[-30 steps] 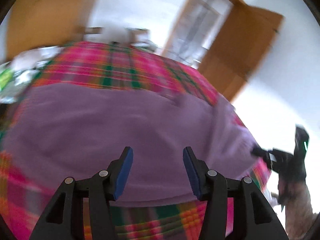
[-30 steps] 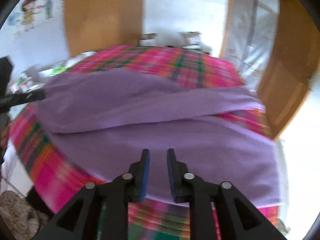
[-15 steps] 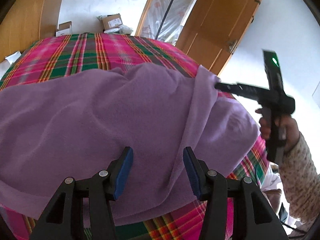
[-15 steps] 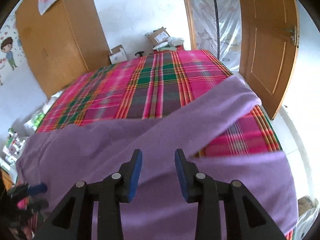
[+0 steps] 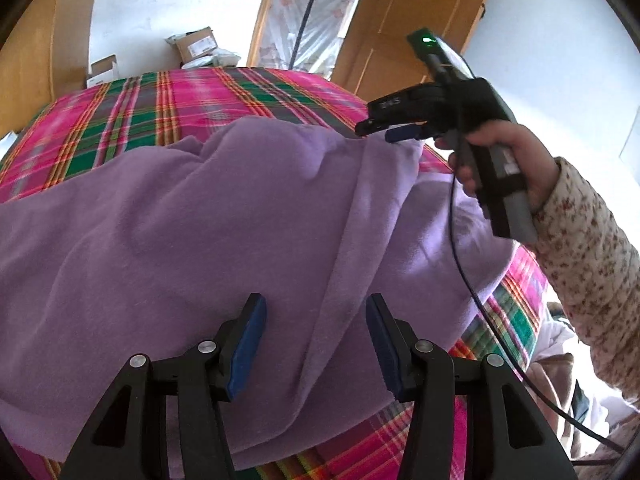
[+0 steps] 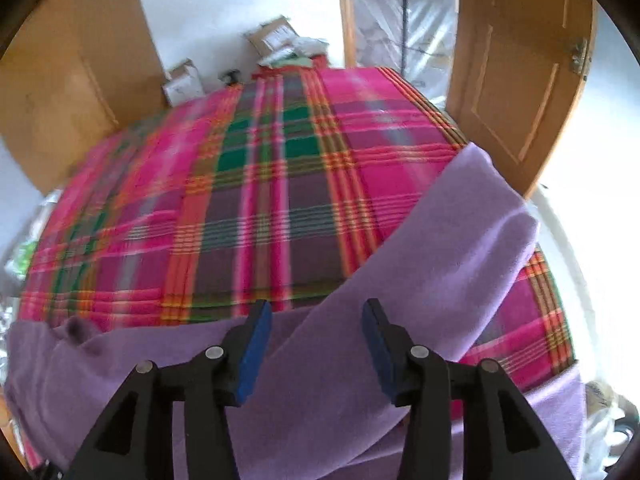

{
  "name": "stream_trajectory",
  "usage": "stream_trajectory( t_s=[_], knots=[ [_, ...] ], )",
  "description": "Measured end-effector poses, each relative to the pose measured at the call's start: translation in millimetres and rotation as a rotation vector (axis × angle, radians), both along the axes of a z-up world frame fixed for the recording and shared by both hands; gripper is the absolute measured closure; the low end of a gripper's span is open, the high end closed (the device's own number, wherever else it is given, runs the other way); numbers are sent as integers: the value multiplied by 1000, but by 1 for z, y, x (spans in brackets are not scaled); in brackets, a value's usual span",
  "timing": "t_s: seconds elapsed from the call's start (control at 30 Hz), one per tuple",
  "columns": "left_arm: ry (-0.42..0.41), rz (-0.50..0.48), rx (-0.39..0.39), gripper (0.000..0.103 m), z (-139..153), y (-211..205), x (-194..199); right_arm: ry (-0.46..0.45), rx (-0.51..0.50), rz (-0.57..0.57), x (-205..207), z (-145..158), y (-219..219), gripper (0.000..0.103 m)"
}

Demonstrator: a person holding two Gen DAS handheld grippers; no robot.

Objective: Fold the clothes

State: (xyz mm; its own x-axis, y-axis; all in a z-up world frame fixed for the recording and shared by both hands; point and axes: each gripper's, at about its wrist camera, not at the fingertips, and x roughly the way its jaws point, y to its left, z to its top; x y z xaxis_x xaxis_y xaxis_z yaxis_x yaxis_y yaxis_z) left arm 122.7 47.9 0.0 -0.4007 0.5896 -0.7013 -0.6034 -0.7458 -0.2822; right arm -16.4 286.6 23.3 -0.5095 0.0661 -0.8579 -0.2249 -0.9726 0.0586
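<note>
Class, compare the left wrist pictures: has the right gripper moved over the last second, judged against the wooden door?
Yes. The right gripper has risen from low beside the bed's edge to the level of the wooden door, above the purple garment.

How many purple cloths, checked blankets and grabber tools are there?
Purple cloth: 1
Checked blanket: 1
Grabber tools: 2 (left gripper, right gripper)
Total: 4
</note>
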Motion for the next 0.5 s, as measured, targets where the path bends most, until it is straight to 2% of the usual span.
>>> stream_trajectory(
  t_s=[0.13, 0.23, 0.3, 0.5],
  knots=[
    [-2, -12, -5, 49, 0, 3, 1, -61, 26, -44, -11, -4, 2, 64],
    [-10, -11, 3, 49, 0, 1, 0, -75, 33, -46, -14, -4, 3, 80],
    [-10, -10, 2, 49, 0, 2, -1, -75, 17, -31, -12, -4, 4, 95],
    [-10, 0, -2, 49, -1, 3, -1, -43, 20, -28, -2, 2, 9, 98]
  ],
)
